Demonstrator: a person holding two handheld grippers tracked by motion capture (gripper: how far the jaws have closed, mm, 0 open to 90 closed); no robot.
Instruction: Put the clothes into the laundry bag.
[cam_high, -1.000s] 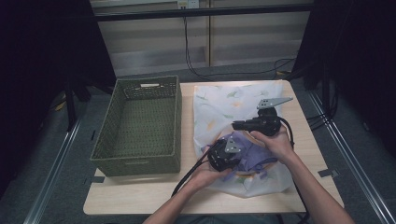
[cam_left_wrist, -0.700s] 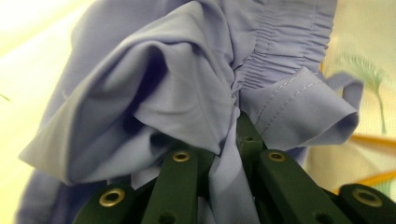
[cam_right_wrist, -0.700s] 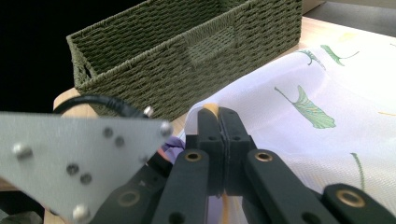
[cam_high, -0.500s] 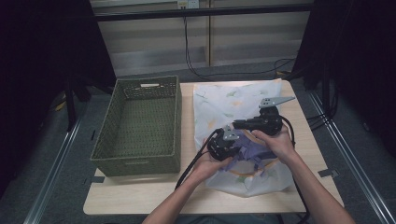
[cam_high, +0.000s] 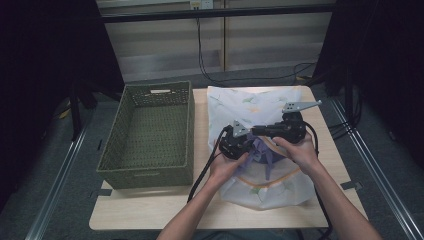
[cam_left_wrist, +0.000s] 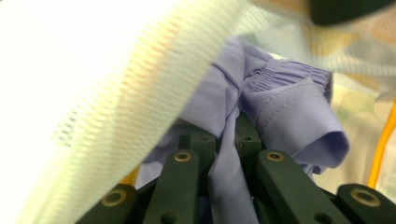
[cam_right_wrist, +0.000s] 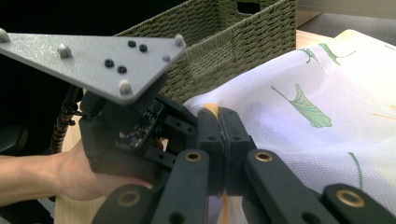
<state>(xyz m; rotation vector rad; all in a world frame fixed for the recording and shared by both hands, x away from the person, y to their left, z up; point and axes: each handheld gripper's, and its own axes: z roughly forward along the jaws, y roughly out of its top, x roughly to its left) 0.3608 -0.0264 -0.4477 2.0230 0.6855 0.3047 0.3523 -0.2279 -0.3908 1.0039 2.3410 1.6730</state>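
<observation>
Your left gripper (cam_high: 239, 145) has risen, clamping the lilac garment (cam_left_wrist: 261, 107); right gripper (cam_right_wrist: 219, 140) pinches the mesh bag (cam_high: 260, 107) — yanking could tear mesh.

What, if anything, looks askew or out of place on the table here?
Nothing looks damaged or spilled. The purple garment sits bunched at the opening of the white mesh bag, pinched by the left gripper, while the right gripper clamps the bag's edge. The green basket sits squarely beside the bag.

A crumpled lilac garment (cam_high: 260, 150) sticks out of a white leaf-printed mesh bag (cam_high: 260, 107) lying flat, apparently through its opening.
</observation>
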